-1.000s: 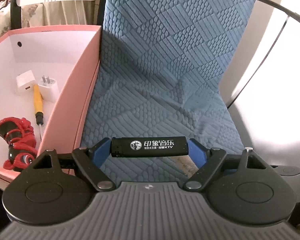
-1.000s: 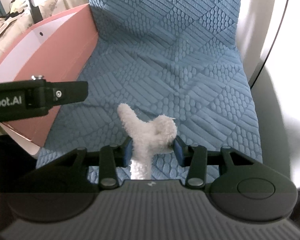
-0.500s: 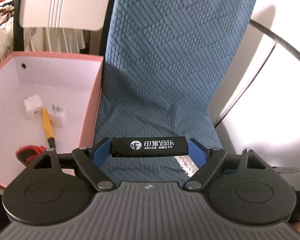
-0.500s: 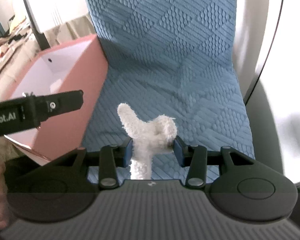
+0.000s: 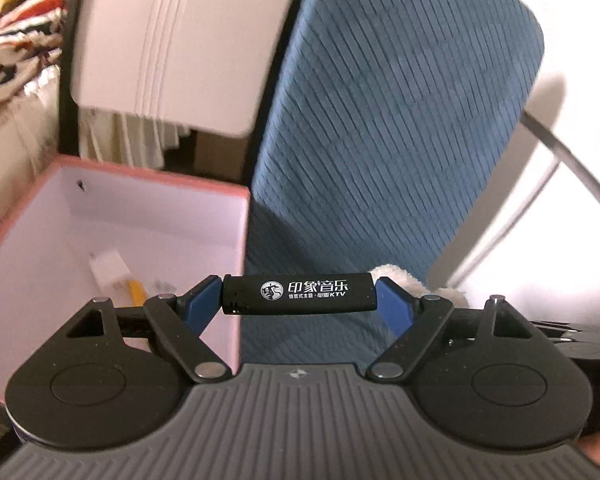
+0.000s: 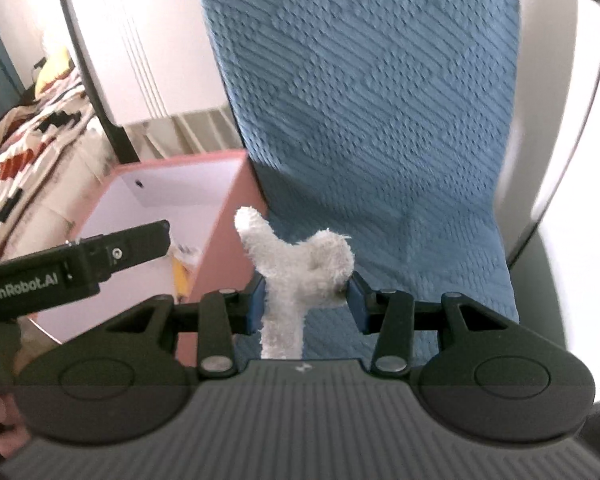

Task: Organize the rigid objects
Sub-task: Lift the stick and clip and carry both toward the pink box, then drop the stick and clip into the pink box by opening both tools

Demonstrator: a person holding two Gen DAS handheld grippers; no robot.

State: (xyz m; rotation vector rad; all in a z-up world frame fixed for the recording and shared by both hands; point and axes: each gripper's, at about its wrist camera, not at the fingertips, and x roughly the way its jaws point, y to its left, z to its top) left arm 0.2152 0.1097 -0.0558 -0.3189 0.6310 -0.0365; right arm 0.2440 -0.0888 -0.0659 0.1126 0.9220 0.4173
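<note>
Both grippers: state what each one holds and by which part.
Left gripper: the black lighter, clamped end to end. Right gripper: the white plush toy, squeezed across its middle, one limb sticking up.

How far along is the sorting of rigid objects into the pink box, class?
Done: a white charger block and a yellow-handled tool lie in the pink box. In hand: the left gripper holds a black lighter; the right gripper holds a white plush toy. Left: neither is placed yet.
</note>
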